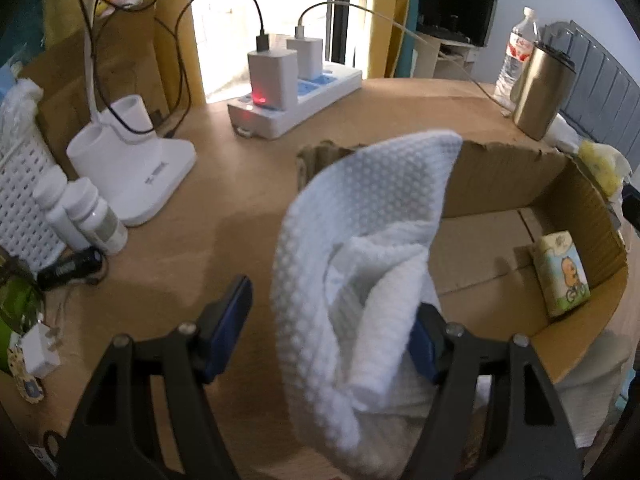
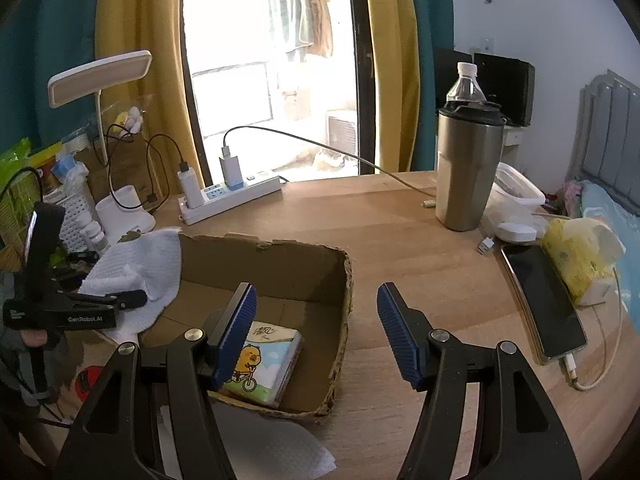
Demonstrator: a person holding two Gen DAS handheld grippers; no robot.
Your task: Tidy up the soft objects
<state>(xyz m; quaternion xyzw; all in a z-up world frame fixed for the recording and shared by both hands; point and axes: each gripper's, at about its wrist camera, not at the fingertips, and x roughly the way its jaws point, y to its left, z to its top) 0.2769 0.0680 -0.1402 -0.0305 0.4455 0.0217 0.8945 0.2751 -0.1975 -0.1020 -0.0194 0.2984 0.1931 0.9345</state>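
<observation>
A white waffle-textured cloth (image 1: 360,248) hangs over the left edge of the open cardboard box (image 1: 512,172). My left gripper (image 1: 332,340) is open; the cloth drapes against its right finger (image 1: 428,344). In the right wrist view the cloth (image 2: 136,268) lies on the box's left rim (image 2: 264,246), with the left gripper (image 2: 80,308) beside it. A tissue pack with a yellow duck picture (image 2: 260,360) lies inside the box; it also shows in the left wrist view (image 1: 564,276). My right gripper (image 2: 316,332) is open and empty above the box's right wall.
A power strip with chargers (image 2: 228,196), a white lamp base (image 1: 132,168), small white bottles (image 1: 80,216) and a white basket (image 1: 20,200) stand at the left. A steel tumbler (image 2: 468,168), water bottle (image 2: 464,84), phone (image 2: 544,300) and yellow tissue pack (image 2: 580,260) stand at the right.
</observation>
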